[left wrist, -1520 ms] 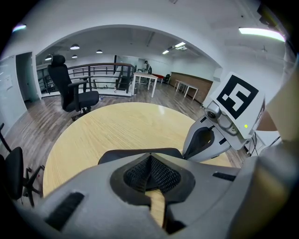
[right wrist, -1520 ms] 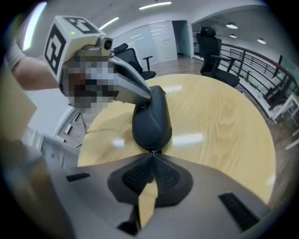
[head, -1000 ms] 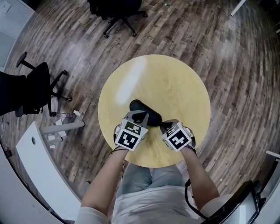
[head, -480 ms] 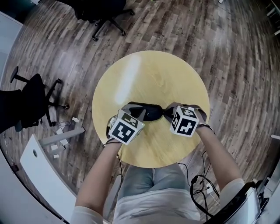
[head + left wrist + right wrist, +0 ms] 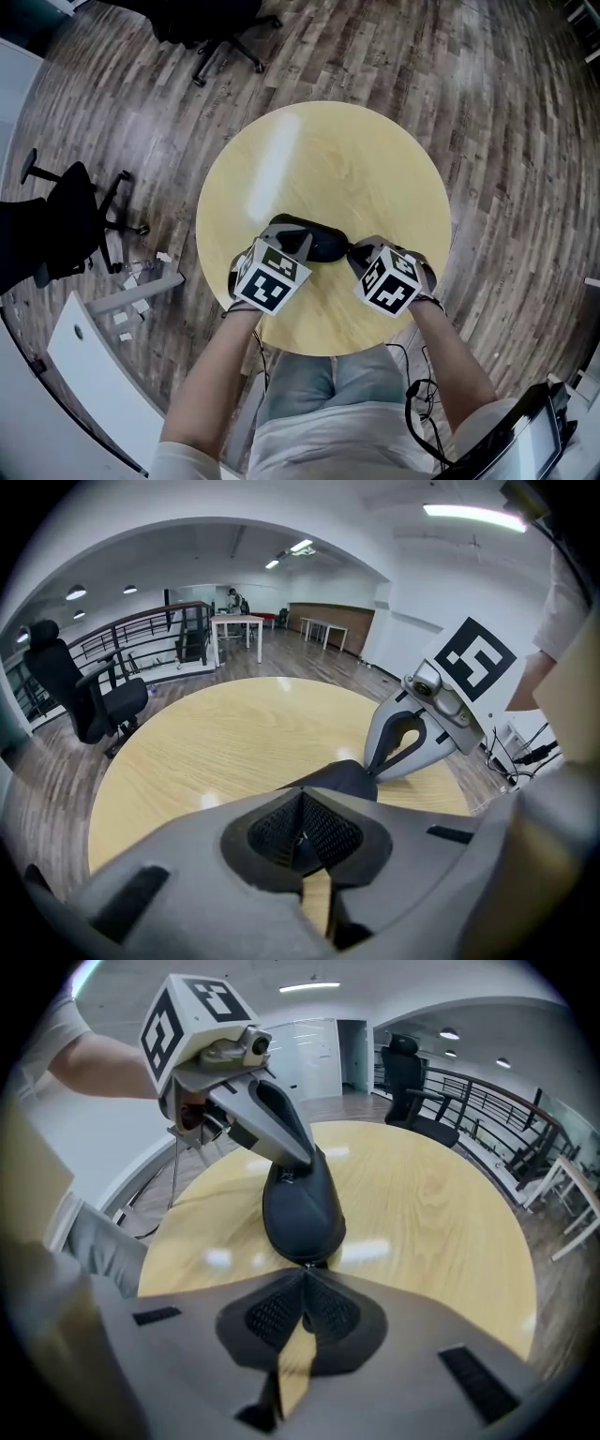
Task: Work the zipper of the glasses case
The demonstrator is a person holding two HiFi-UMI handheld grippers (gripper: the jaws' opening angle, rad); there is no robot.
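Observation:
A black zipped glasses case (image 5: 317, 242) lies near the front of the round yellow table (image 5: 323, 159), between my two grippers. In the head view my left gripper (image 5: 298, 247) is shut on the case's left end. My right gripper (image 5: 352, 253) is closed at its right end. In the right gripper view the case (image 5: 302, 1206) runs away from my right gripper (image 5: 306, 1269), whose pads pinch a small tab at the near tip, apparently the zipper pull. In the left gripper view my left gripper (image 5: 300, 803) clamps the case (image 5: 337, 778), most of which is hidden.
Black office chairs stand on the wood floor at the left (image 5: 66, 220) and at the top (image 5: 216, 23). A white desk edge (image 5: 89, 366) sits at the lower left with small debris beside it. Cables (image 5: 422, 403) hang near the person's right leg.
The case has turned from slanted to roughly level across the table. My right gripper swung out to the right, then came back slightly lower; both grippers stayed at the case's ends.

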